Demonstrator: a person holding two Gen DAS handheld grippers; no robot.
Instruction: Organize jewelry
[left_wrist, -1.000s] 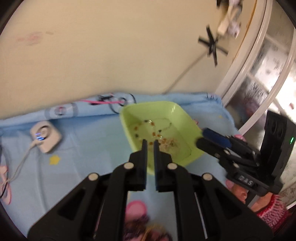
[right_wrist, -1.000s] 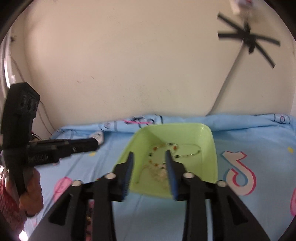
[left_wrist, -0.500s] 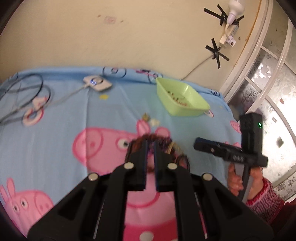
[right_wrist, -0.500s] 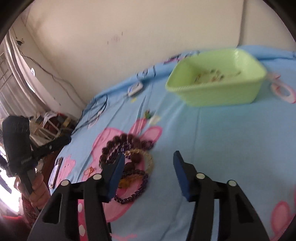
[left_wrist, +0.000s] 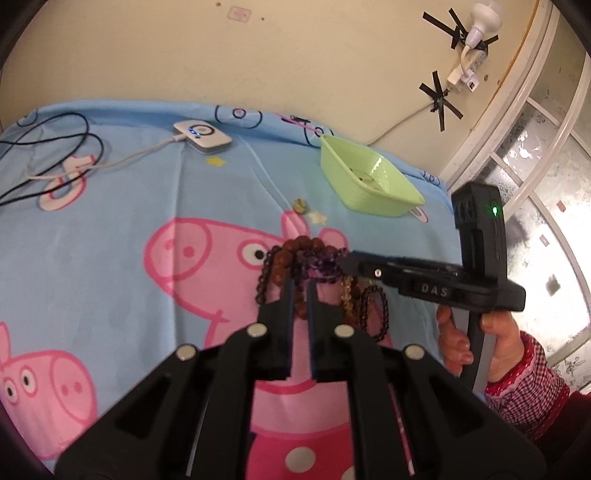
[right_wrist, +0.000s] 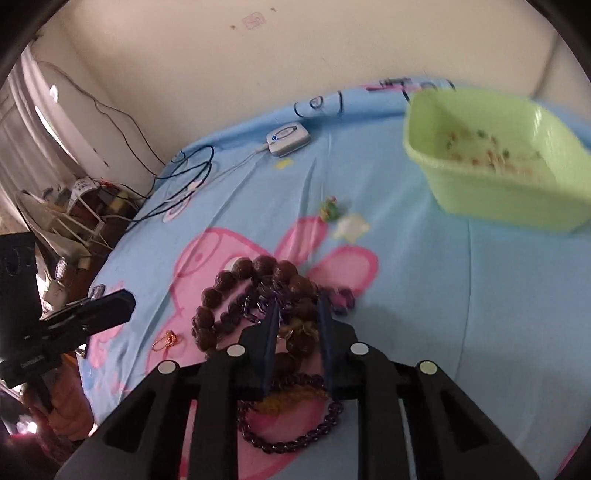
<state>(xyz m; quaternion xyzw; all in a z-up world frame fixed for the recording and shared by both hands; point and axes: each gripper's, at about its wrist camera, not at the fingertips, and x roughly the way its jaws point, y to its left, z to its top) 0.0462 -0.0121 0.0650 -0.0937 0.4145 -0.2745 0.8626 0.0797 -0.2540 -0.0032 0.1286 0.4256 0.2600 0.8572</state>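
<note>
At the far left, black cables (left_wrist: 55, 147) lie in loops on the blue cartoon-pig sheet (left_wrist: 129, 192). A white cord runs from them to a small white charger (left_wrist: 203, 137) with a blue light, near the wall.

Next comes the left tongs (left_wrist: 301, 286). Their two fingers are almost together, with only a thin slit between them, and they hold nothing. In the right wrist view they hang above the sheet, to the left of the jewelry and apart from it. A small gold piece (right_wrist: 166, 338) lies on the sheet near them.

In the middle of the sheet is the pile of bead bracelets (right_wrist: 258, 295): big brown beads, dark purple beads and some amber ones, all tangled together. A little behind the pile, towards the wall, lie a small green trinket (left_wrist: 300, 204) and a pale white piece (left_wrist: 317, 218).

The right tongs (right_wrist: 297, 306) are down in the pile, about half apart. Brown and amber beads lie between the two fingers, but I do not see the pads pressing them. The right hand (left_wrist: 491, 332), in a red checked sleeve, holds the handle.

Further right and back, well apart from the pile, stands the light green tray (left_wrist: 384, 201), with a few small pieces inside.
</note>
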